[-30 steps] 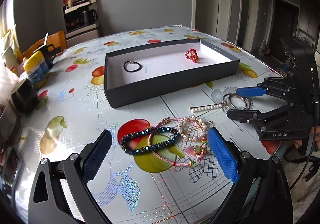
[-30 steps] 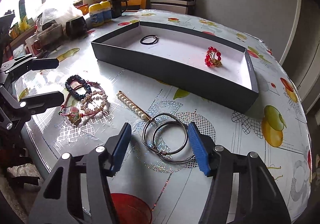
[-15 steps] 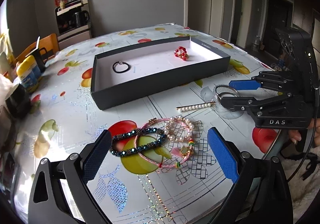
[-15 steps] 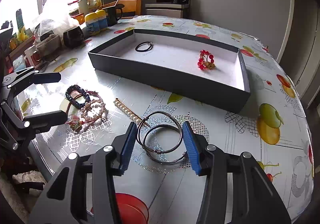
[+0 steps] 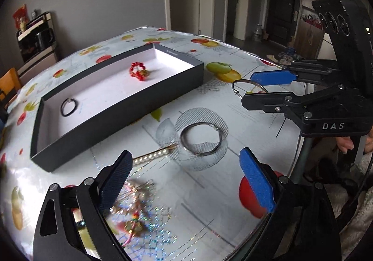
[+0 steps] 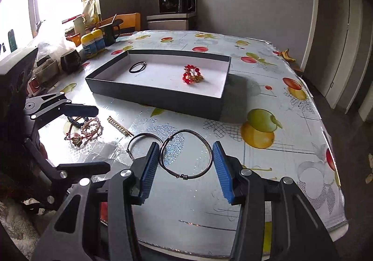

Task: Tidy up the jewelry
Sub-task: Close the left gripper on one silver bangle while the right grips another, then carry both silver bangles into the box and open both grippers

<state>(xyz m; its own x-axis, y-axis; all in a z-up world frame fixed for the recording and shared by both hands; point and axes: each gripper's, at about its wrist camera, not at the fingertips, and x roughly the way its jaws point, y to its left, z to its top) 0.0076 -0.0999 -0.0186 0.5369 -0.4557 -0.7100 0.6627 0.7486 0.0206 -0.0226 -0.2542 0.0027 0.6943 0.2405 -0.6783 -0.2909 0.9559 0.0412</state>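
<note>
Your right gripper [image 6: 184, 170]: fingers pinching a silver bangle [image 6: 186, 156] (raised off the counter [image 6: 291, 144]).
Your left gripper [image 5: 186, 186]: fingers spread.

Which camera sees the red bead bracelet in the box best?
The right wrist view: the red bead bracelet lies sharp and near the middle of the picture, gold part showing, on the white floor of the box. The left wrist view shows it too, whole but farther off.
</note>
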